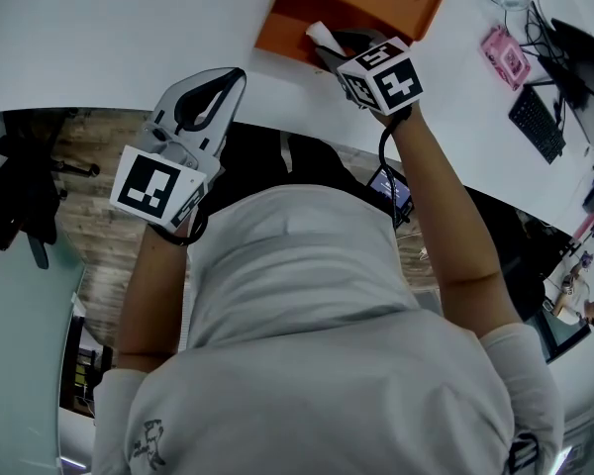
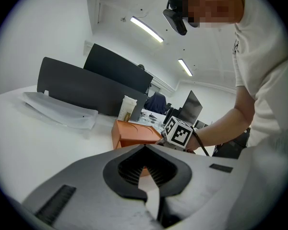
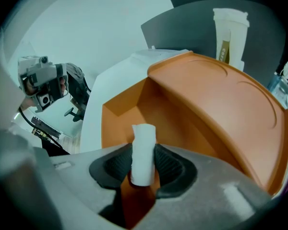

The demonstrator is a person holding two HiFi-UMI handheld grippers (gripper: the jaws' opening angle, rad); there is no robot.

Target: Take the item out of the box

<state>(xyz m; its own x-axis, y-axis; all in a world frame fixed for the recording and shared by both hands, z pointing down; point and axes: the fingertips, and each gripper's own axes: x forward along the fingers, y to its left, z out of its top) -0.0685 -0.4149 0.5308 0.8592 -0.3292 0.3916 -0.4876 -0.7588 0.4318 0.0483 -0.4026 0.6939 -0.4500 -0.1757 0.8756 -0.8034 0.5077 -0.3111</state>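
Note:
An orange box lies open on the white table at the far middle, its hollow facing me. My right gripper is at the box's mouth. In the right gripper view its ribbed pads press both sides of a small white roll, which stands upright just in front of the box's inside. The roll also shows as a white tip at the box's near edge. My left gripper hovers over the table's near edge, left of the box. Its tips meet with nothing between them.
A white paper cup stands behind the box against a dark partition. A clear plastic tray lies at the far left of the table. A pink object and a black keyboard lie to the right.

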